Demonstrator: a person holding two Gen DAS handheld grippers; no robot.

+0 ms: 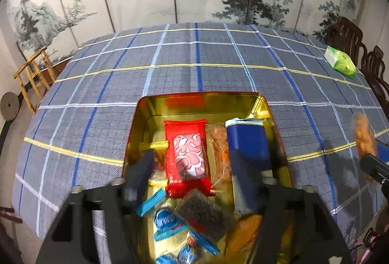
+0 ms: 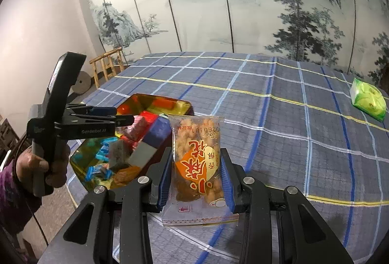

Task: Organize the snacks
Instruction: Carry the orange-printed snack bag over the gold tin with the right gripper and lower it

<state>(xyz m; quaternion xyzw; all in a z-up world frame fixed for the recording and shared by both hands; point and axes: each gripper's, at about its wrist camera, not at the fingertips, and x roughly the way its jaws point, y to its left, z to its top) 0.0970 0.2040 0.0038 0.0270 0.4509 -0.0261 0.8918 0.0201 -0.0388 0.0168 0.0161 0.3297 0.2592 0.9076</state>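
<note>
Nearest to us, in the right wrist view, our right claw (image 2: 197, 181) is clamped on a clear snack packet (image 2: 196, 162) of golden fried pieces with an orange label. The blue pads (image 2: 163, 181) press its two long sides around the middle, and the packet stands upright above the plaid surface (image 2: 291, 142), its sealed bottom edge hanging below the jaws. We judge it light and soft-skinned but brittle inside: the film will likely slide under a loose grip and the contents will crumble under a hard one, so the mid-body hold across the narrow width looks right, away from the thin sealed ends.

A little further off to the left, our left claw (image 1: 197, 174) hovers over the gold tin (image 1: 206, 100) with its jaws standing well apart and nothing between the pads; no frame shows them touching any packet. Beneath it the tin already holds a red packet (image 1: 187, 154), a blue box (image 1: 248, 142), a grey packet (image 1: 204, 213) and small blue-wrapped sweets (image 1: 167, 217). We reckon the held packet belongs in the tin next, where free room is scarce.

Farthest away, a green packet (image 2: 368, 98) lies alone near the surface's far right edge, well apart from the tin.
</note>
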